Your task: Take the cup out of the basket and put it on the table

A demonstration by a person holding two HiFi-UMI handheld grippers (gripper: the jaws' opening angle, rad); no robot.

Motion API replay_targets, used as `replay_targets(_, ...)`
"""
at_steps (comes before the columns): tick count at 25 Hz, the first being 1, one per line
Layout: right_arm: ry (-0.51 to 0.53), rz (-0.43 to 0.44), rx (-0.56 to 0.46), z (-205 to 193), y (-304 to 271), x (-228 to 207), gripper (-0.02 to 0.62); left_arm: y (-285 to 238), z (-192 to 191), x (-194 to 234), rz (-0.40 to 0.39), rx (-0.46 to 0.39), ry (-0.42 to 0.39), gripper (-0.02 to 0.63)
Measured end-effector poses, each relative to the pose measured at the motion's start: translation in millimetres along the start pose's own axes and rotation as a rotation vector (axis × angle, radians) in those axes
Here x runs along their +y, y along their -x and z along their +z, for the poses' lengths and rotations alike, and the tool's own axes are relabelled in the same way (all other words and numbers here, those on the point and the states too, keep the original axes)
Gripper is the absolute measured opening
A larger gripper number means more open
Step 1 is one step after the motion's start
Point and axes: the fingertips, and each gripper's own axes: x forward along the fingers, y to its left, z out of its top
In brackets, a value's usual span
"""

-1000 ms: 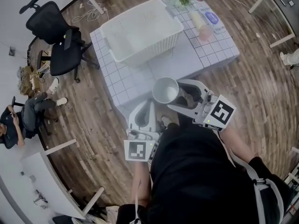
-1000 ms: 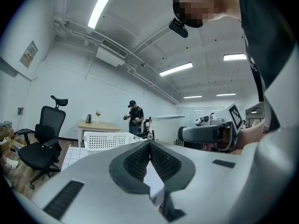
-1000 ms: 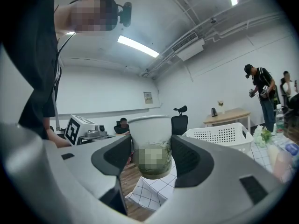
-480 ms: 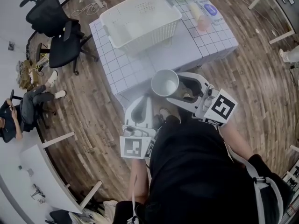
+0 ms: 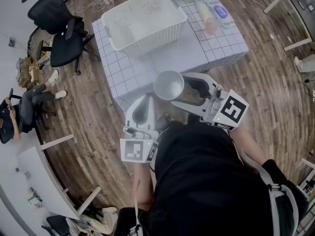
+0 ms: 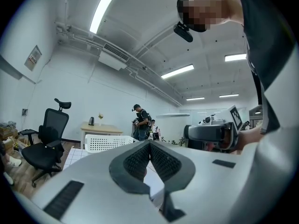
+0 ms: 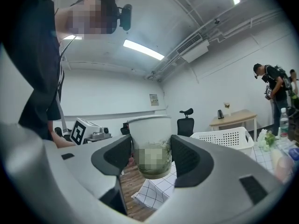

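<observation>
A white cup (image 5: pixel 167 83) with a greenish print hangs in the air over the near edge of the grid-cloth table (image 5: pixel 197 45), its mouth facing up. My right gripper (image 5: pixel 179 89) is shut on it. In the right gripper view the cup (image 7: pixel 150 143) stands upright between both pads. The white perforated basket (image 5: pixel 142 21) sits on the table's far left and looks empty; it also shows as the basket (image 7: pixel 225 136) in the right gripper view. My left gripper (image 5: pixel 146 102) is held low beside the table's near corner, shut on nothing, with its pads (image 6: pixel 140 158) touching.
Bottles and small items (image 5: pixel 212 16) lie at the table's far right. A black office chair (image 5: pixel 59 33) stands left of the table on the wooden floor. A seated person (image 5: pixel 19 114) is at the far left, and other people (image 6: pixel 141 122) stand at the back.
The right gripper has carried the cup slightly left and forward over the table's near edge. The left gripper has stayed shut and drifted a little left.
</observation>
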Motion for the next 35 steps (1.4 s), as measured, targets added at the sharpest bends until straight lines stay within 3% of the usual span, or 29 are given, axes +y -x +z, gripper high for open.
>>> replay_targets(35,-0.039,-0.033,-0.011,-5,28,-21,0.275,-20,-8,-26,0.01,0.039,0.003,0.009)
